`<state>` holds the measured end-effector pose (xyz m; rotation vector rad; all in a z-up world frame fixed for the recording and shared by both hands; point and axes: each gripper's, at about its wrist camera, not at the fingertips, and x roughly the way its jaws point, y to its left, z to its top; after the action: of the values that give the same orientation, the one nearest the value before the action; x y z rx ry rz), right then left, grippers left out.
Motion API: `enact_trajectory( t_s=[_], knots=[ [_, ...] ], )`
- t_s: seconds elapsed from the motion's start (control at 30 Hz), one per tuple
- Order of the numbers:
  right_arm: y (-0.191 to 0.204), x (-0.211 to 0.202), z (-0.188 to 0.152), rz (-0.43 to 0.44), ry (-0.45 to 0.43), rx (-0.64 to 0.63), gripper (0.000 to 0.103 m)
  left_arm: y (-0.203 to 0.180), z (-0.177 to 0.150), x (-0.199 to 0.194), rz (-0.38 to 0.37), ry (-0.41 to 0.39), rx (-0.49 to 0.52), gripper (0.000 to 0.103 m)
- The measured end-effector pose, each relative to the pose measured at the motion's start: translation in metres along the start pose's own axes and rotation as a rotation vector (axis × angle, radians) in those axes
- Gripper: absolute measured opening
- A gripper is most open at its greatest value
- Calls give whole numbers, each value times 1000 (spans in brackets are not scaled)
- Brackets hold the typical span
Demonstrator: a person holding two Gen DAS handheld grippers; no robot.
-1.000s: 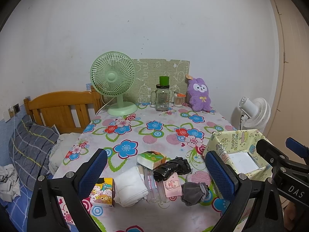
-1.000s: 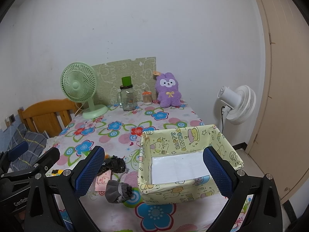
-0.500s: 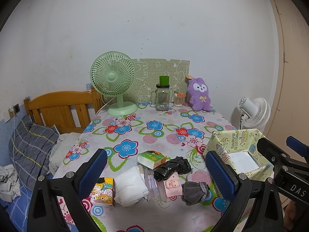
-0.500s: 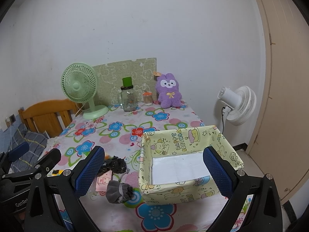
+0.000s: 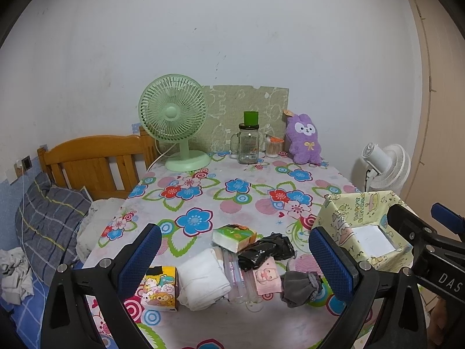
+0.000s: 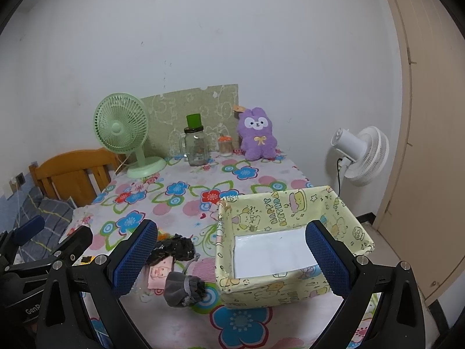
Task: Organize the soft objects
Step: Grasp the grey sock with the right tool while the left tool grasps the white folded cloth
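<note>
Jaws wide apart on left gripper (image 5: 237, 261) and right gripper (image 6: 232, 257), both held nothing, grey sock (image 6: 183, 288) lay just left of yellow fabric bin (image 6: 290, 209), white folded cloth (image 5: 203, 279) beside tissue pack (image 5: 234, 237).

The table with the flowery cloth (image 5: 232, 192) carried a mint-green desk fan (image 5: 174, 122), purple plush bunny (image 5: 305, 139), yellow cartoon-print fabric box (image 6: 290, 232), and a grey rolled sock (image 6: 181, 288).

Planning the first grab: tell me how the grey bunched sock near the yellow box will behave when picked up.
The grey sock looks crumpled and shapeless, so it will probably flop and sag rather than hold form. It seems light for its bulk, likely lifting easily. Its knit cuff looks grippy, so slipping seems unlikely, and it lies flat on the tablecloth, not apt to roll.
</note>
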<state>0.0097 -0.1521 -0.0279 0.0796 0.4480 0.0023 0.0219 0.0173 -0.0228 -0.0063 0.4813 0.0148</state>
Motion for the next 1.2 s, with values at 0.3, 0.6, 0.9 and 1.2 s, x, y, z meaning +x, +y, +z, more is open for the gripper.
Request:
enact_trajectory(
  t_s=[0.3, 0.6, 0.9, 1.2],
  knots=[
    [19, 20, -7, 31, 47, -1, 103, 15, -8, 16, 32, 42, 17, 98],
    [37, 40, -17, 36, 98, 8, 102, 30, -19, 35, 17, 94, 20, 97],
    [60, 58, -32, 43, 146, 9, 97, 40, -36, 56, -2, 165, 12, 95],
    [80, 72, -50, 70, 190, -40, 91, 44, -53, 72, -21, 228, 1, 93]
  ],
)
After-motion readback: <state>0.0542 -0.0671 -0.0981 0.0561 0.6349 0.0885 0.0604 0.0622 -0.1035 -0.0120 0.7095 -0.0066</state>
